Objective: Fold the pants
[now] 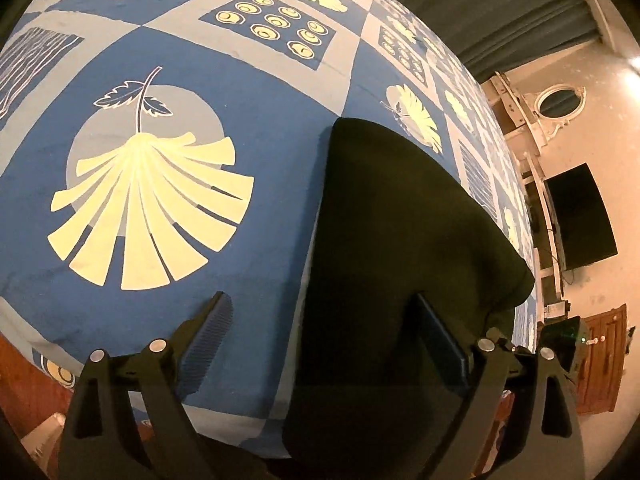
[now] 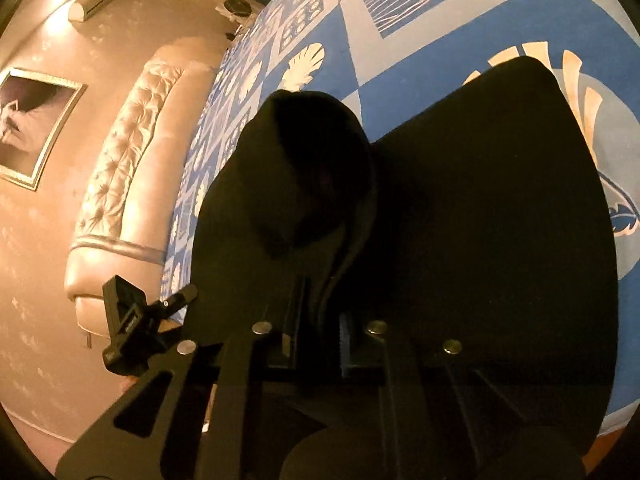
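Note:
Black pants (image 1: 400, 240) lie flat on a bed with a blue patterned sheet (image 1: 280, 140), running from the near edge toward the far side. My left gripper (image 1: 324, 332) is open wide just above the near end; its right finger (image 1: 440, 344) is over the pants and its left finger (image 1: 208, 332) over the sheet. In the right wrist view the pants (image 2: 480, 220) fill the frame, and my right gripper (image 2: 316, 316) is shut on a raised fold of the pants (image 2: 316, 168).
A padded cream headboard (image 2: 120, 184) and a framed picture (image 2: 32, 128) stand to the left. A dark TV (image 1: 580, 216), an oval mirror (image 1: 560, 100) and a wooden cabinet (image 1: 604, 360) line the wall to the right. The bed's near edge (image 1: 224, 420) is just below my left gripper.

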`<act>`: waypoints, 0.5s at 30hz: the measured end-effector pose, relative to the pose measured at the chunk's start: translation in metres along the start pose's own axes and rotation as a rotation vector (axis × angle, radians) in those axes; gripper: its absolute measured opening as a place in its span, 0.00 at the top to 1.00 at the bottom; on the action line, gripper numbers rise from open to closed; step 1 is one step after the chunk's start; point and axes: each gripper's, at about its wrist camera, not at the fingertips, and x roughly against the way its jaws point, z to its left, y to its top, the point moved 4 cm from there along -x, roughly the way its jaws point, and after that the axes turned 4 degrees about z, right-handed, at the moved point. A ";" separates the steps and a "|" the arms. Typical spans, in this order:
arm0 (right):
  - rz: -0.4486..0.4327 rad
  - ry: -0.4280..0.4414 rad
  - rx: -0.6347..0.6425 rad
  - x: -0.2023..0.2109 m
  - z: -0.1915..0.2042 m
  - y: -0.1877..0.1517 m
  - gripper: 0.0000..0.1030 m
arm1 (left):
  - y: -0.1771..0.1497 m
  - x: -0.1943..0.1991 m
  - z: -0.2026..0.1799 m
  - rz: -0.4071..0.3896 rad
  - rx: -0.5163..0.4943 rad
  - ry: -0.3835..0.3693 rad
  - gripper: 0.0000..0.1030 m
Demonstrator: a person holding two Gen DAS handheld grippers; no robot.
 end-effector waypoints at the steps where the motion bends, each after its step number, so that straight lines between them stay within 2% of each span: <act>1: 0.000 0.001 0.013 0.004 0.004 0.000 0.89 | 0.000 0.000 0.000 -0.002 0.000 0.000 0.12; 8: -0.069 -0.029 0.111 0.055 0.027 0.005 0.90 | 0.000 0.009 -0.014 -0.059 -0.070 0.017 0.12; 15: -0.073 -0.093 0.077 0.091 -0.006 -0.002 0.90 | -0.003 0.004 -0.022 -0.040 -0.089 -0.002 0.12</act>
